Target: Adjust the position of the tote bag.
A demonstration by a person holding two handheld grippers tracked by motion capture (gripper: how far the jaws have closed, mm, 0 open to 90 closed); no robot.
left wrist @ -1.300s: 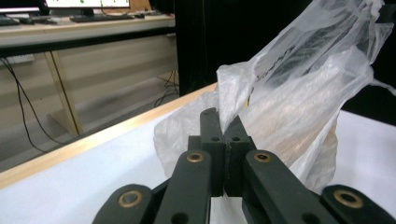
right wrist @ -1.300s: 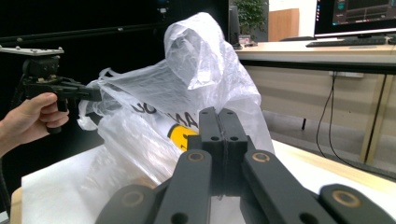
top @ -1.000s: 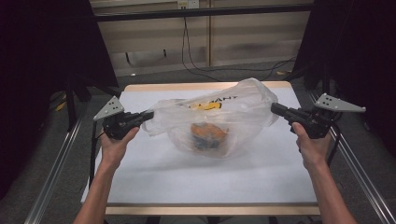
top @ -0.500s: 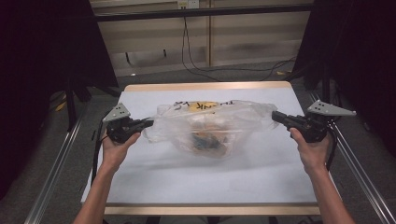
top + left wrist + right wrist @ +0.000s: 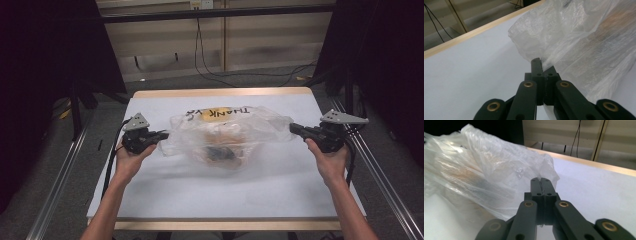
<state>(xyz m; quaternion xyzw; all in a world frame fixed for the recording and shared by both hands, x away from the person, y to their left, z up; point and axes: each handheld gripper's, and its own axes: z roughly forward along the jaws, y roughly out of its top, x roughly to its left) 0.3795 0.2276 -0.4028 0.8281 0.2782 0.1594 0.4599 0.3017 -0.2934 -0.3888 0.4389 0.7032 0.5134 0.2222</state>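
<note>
A clear plastic bag (image 5: 227,132) with black lettering and a yellow mark lies sagging on the white table (image 5: 200,185); dark and orange items show through it near its middle. My left gripper (image 5: 164,135) is shut on the bag's left edge, the film pinched between its black jaws (image 5: 541,65). At the bag's right end, my right gripper (image 5: 293,128) is shut on the plastic too, the film caught in the seam of its tips (image 5: 540,180). The bag (image 5: 584,42) spreads wide and low between the two hands (image 5: 481,175).
The table's wooden edge (image 5: 220,92) runs along the far side. Metal rails (image 5: 60,185) flank the table left and right (image 5: 385,180). Cables (image 5: 215,70) hang against the back wall. Bare white surface lies in front of the bag toward the person.
Both hands have sunk toward the table with the bag. The bag, puffed up high a second ago, has flattened and now rests on the surface.
</note>
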